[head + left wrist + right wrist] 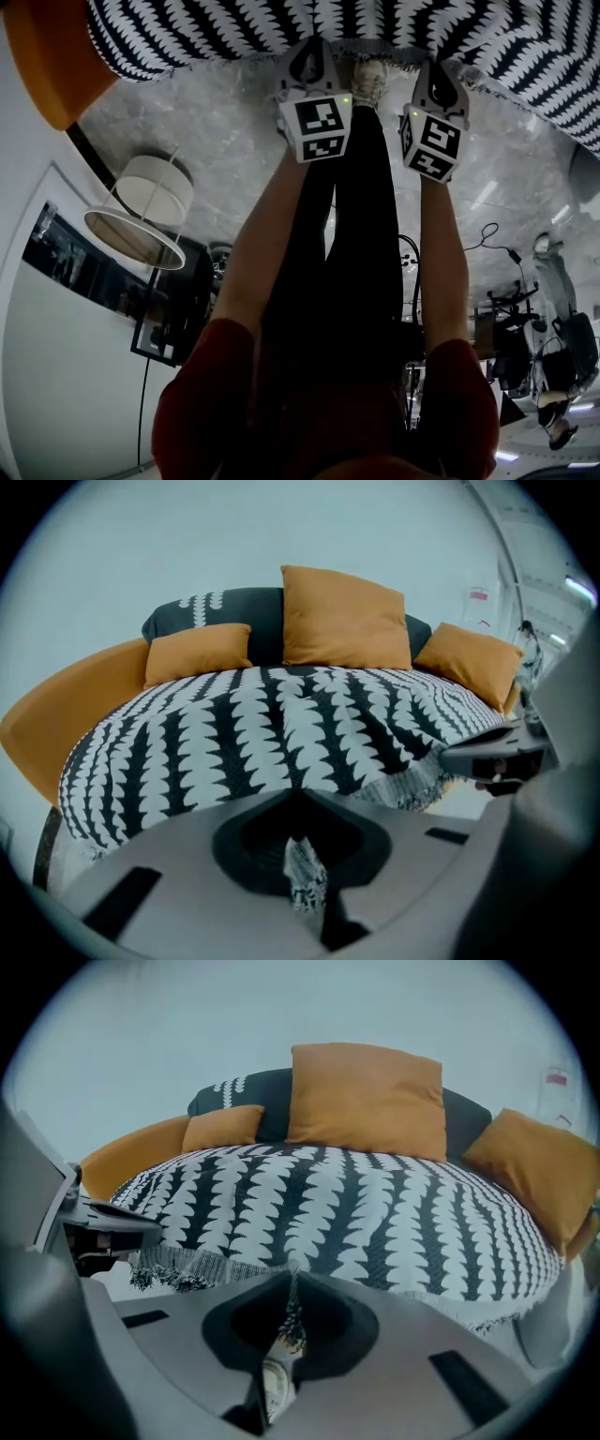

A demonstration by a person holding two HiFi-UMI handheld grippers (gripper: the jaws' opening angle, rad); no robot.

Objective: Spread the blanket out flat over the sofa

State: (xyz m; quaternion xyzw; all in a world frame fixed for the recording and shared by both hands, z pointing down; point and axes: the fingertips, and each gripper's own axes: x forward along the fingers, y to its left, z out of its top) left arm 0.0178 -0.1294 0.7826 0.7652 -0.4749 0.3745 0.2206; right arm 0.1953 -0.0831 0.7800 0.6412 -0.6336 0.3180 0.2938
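Note:
A black-and-white patterned blanket [328,23] [281,742] [356,1213] lies draped over a round sofa with an orange side [56,714] [131,1152]. Its fringed front edge hangs toward me. My left gripper [305,52] [305,855] is shut on a pinch of that edge, and the cloth shows between its jaws. My right gripper [441,75] [286,1321] is shut on the same edge a little further right, with a strand of fringe caught in its jaws. Both grippers sit side by side at the sofa's front.
Three orange cushions [342,616] [197,649] [469,658] lean on the dark backrest. The pale marbled floor [187,112] lies below the grippers, with my shoe [370,84] between them. A white round lamp [141,211] stands to the left, cables [487,234] to the right.

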